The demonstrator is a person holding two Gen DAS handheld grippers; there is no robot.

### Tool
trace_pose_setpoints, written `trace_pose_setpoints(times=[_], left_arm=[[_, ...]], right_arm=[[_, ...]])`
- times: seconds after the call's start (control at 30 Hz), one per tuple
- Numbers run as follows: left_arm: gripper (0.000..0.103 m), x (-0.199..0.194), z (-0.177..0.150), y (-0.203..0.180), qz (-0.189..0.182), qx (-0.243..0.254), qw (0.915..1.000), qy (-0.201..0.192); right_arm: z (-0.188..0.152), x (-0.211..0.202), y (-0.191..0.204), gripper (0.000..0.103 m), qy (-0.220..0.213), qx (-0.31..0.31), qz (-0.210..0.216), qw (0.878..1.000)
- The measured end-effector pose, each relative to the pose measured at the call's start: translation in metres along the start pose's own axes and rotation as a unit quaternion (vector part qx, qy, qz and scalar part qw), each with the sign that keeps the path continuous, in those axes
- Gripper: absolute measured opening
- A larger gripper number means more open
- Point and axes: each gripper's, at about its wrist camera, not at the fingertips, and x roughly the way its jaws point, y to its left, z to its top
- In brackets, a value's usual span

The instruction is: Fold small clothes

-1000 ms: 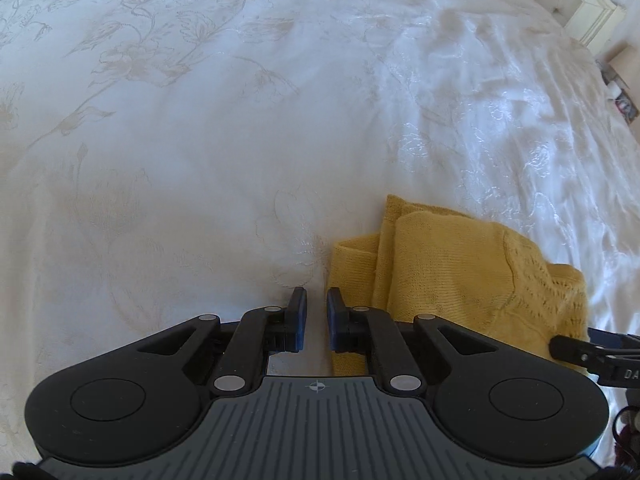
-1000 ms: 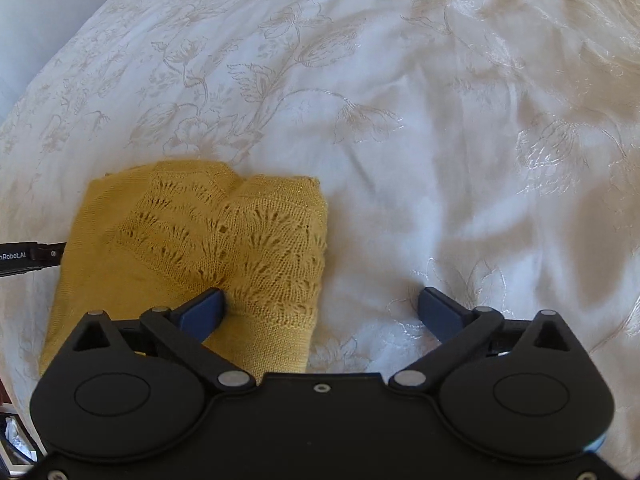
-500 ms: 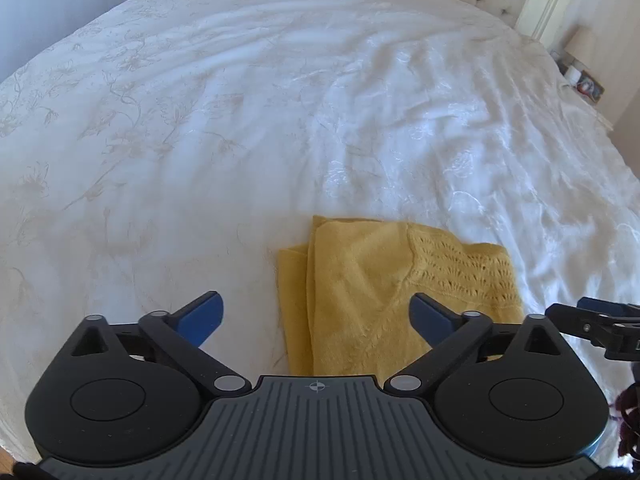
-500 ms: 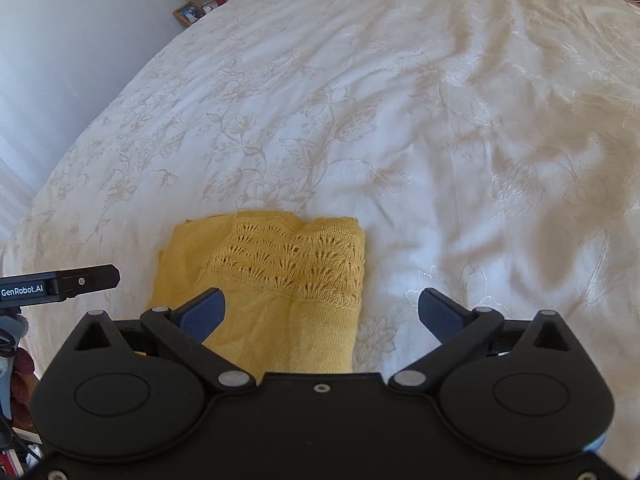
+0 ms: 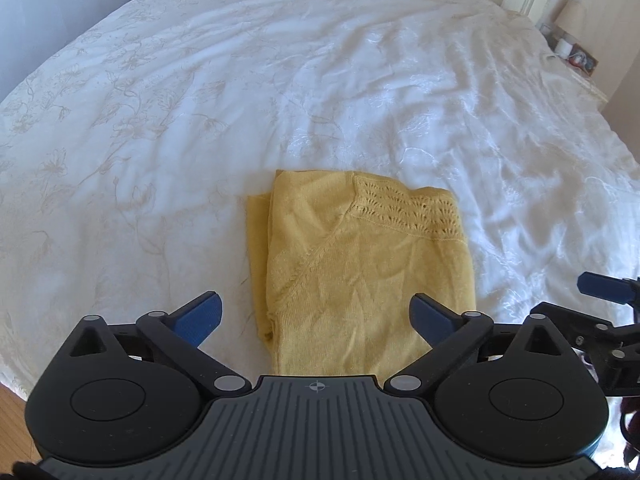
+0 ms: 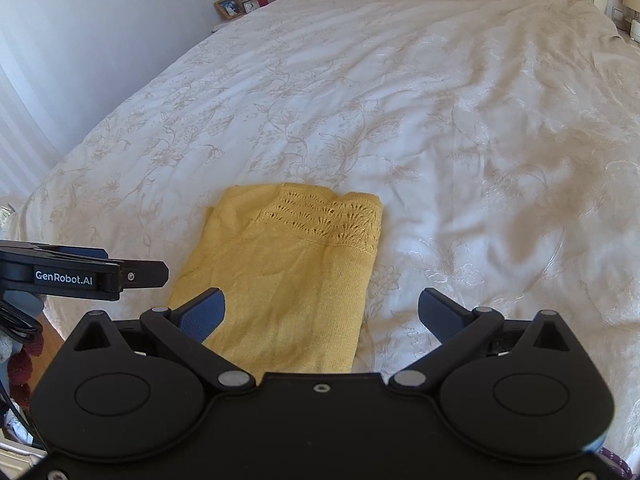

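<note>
White bedspread (image 5: 280, 92) with a pale floral pattern fills both views and runs well beyond the fingers on every side; some shallow wrinkles, no other garment in sight. Yellow knit top (image 5: 360, 264) lies on it as a folded rectangle, openwork lace band (image 5: 408, 208) at the edge farthest from the fingers, a narrow under-layer sticking out along its left side. Left gripper (image 5: 316, 312): jaws spread wide, nothing between them, poised above the near part of the garment; its right finger (image 5: 430, 314) overlaps the knit in view, left one over bare spread. Right gripper (image 6: 322, 310): also spread wide and empty, its left finger (image 6: 204, 312) over the garment's near portion, right one over bare spread. Judgement: fold looks essentially complete, both tools released and clear. If one more tidy is wanted, pinch only the protruding left under-layer at its near corner, tuck it in line with the top layer, keep the lift low so the stack does not drag or unfold. Risk: fingertip snagging the openwork.
</note>
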Motion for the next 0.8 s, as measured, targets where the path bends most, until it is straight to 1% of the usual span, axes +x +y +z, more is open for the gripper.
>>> trace_pose_setpoints(times=[0.1, 0.2, 0.3, 0.37, 0.47, 0.6, 0.8], left_arm=[[0.101, -0.013, -0.001, -0.005, 0.04, -0.006, 0.9992, -0.006], [0.101, -0.019, 0.0, -0.008, 0.056, -0.001, 0.9984, -0.002], [0.101, -0.024, -0.002, -0.009, 0.059, 0.005, 0.9983, 0.002], [0.101, -0.025, -0.004, -0.009, 0.061, 0.006, 0.9981, 0.008], [0.101, -0.027, -0.007, -0.007, 0.053, 0.004, 0.9985, 0.015], [0.101, -0.027, -0.011, -0.003, 0.043, -0.009, 0.9986, 0.028], [0.101, -0.024, -0.016, -0.002, 0.054, -0.017, 0.9975, 0.043]], right_arm=[[-0.002, -0.014, 0.004, 0.102, -0.012, -0.005, -0.008, 1.0], [-0.005, -0.027, 0.007, 0.102, -0.026, -0.001, -0.031, 0.999], [-0.006, -0.033, 0.009, 0.102, -0.026, 0.007, -0.046, 0.999], [-0.005, -0.035, 0.01, 0.102, -0.02, 0.006, -0.068, 0.997], [-0.005, -0.036, 0.012, 0.102, -0.013, 0.009, -0.086, 0.996], [-0.006, -0.034, 0.011, 0.102, 0.002, 0.019, -0.067, 0.998], [-0.007, -0.027, 0.014, 0.102, 0.017, 0.022, -0.055, 0.998]])
